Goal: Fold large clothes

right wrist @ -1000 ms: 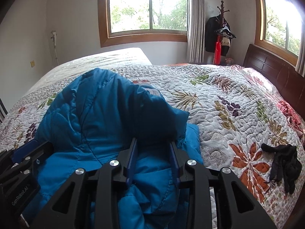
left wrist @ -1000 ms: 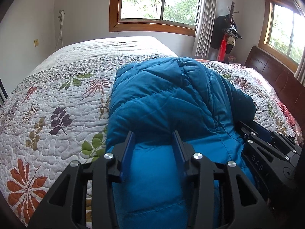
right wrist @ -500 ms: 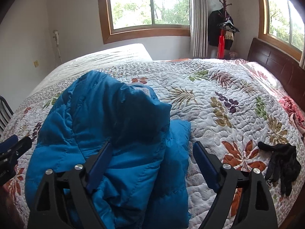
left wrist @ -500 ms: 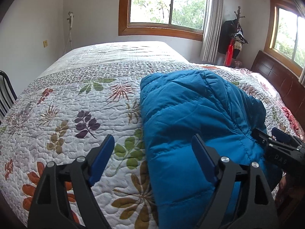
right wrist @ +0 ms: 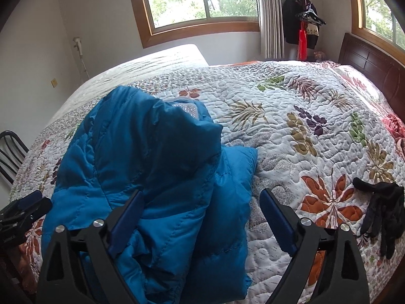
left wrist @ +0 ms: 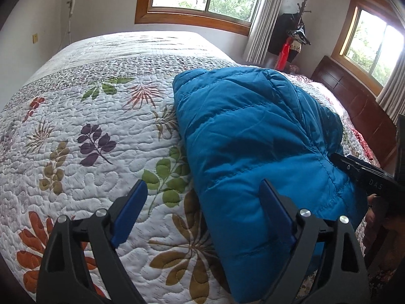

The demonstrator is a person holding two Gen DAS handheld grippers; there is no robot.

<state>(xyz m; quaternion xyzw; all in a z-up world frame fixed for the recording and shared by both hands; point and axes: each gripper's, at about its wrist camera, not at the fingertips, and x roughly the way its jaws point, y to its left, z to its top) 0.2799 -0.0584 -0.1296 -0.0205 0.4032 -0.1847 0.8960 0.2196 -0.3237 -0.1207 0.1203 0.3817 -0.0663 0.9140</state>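
Note:
A blue puffer jacket (left wrist: 253, 139) lies folded into a thick bundle on the bed; it also shows in the right wrist view (right wrist: 152, 177). My left gripper (left wrist: 202, 202) is open and empty, held just above the bundle's near left edge. My right gripper (right wrist: 202, 212) is open and empty, over the bundle's near right part. The right gripper also shows at the right edge of the left wrist view (left wrist: 367, 177), and the left gripper at the left edge of the right wrist view (right wrist: 20, 212).
A floral quilt (left wrist: 76, 126) covers the bed. Black gloves (right wrist: 382, 210) lie on the quilt at right. A dark wooden headboard (right wrist: 372, 60) stands at far right. A black chair (right wrist: 10, 152) stands left of the bed. A coat stand (right wrist: 303, 20) is by the window.
Both grippers were shut on the jacket a second ago. They have opened, let go and drawn back. The jacket now rests folded on the bed.

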